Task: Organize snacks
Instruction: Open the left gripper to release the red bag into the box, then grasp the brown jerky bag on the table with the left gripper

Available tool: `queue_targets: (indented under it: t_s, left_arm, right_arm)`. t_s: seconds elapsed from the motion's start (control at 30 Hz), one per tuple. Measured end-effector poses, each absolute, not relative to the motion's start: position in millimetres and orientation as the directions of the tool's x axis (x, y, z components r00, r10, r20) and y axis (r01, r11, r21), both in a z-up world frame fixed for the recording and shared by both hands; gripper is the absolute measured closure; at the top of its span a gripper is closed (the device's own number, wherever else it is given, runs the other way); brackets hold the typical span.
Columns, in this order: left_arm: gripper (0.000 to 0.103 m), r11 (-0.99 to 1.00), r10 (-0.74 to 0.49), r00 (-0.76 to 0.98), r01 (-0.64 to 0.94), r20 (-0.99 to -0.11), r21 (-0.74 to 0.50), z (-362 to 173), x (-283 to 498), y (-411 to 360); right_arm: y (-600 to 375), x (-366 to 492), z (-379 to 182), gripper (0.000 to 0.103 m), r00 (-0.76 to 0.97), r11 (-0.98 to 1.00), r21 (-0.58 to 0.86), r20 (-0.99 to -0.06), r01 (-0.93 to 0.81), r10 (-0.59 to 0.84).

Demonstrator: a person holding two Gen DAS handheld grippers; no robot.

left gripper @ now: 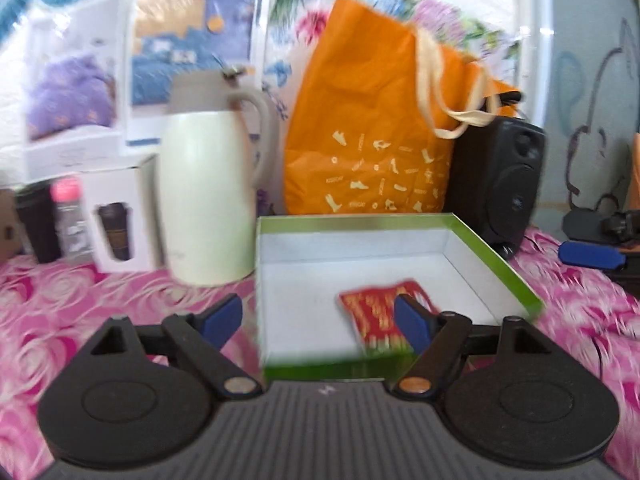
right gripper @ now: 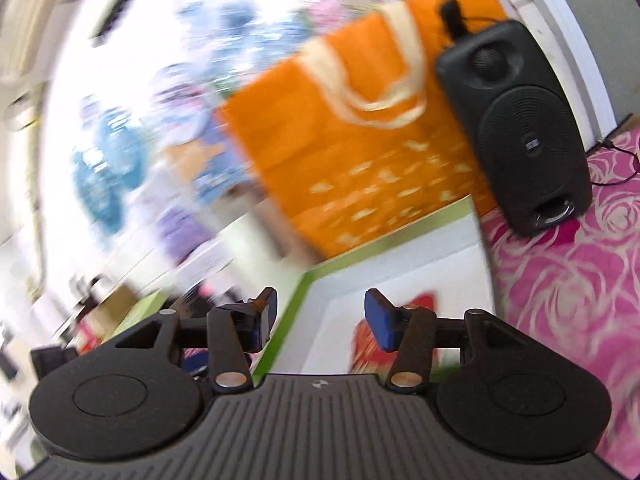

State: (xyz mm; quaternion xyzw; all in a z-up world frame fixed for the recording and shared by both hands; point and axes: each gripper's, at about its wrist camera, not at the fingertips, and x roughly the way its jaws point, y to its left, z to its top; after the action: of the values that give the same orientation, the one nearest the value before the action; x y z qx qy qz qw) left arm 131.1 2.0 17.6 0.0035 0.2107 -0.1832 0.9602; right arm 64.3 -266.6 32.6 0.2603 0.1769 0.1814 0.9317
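A shallow box (left gripper: 496,258) with green outer walls and a white inside sits on the pink rose tablecloth. One red snack packet (left gripper: 370,314) with gold print lies flat in its near right part. My left gripper (left gripper: 320,318) is open and empty above the box's near left wall. My right gripper (right gripper: 320,318) is open and empty, tilted, over the same box (right gripper: 400,264). The red packet (right gripper: 420,304) shows behind its right finger. The right wrist view is badly blurred.
A cream thermos jug (left gripper: 206,196) stands left of the box. An orange bag (left gripper: 372,120) and a black speaker (left gripper: 500,176) stand behind it. A white carton (left gripper: 120,216), a dark cup and a pink-capped bottle (left gripper: 68,216) stand far left.
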Motion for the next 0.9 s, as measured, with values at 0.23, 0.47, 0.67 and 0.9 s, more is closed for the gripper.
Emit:
queue_targets:
  t_s: [0.23, 0.47, 0.67, 0.9]
  left_arm:
    - [0.023, 0.920, -0.382, 0.807, 0.381, -0.450, -0.099, -17, 14, 30]
    - [0.021, 0.889, -0.435, 0.711, 0.439, -0.552, -0.134, -40, -25, 30]
    - [0.021, 0.823, -0.555, 0.585, 0.490, -0.591, -0.288, -58, -23, 24]
    - [0.021, 0.778, -0.624, 0.514, 0.479, -0.588, -0.407, -68, -15, 23]
  right_arm:
    - [-228, -21, -10, 0.038, 0.736, 0.711, 0.616, -0.297, -0.339, 0.608]
    - [-230, -38, -44, 0.040, 0.711, 0.690, 0.706, -0.401, -0.162, 0.578]
    - [-235, -28, -56, 0.039, 0.693, 0.669, 0.736, -0.431, -0.101, 0.578]
    - [-227, -1, -64, 0.039, 0.626, 0.672, 0.730, -0.469, -0.121, 0.623]
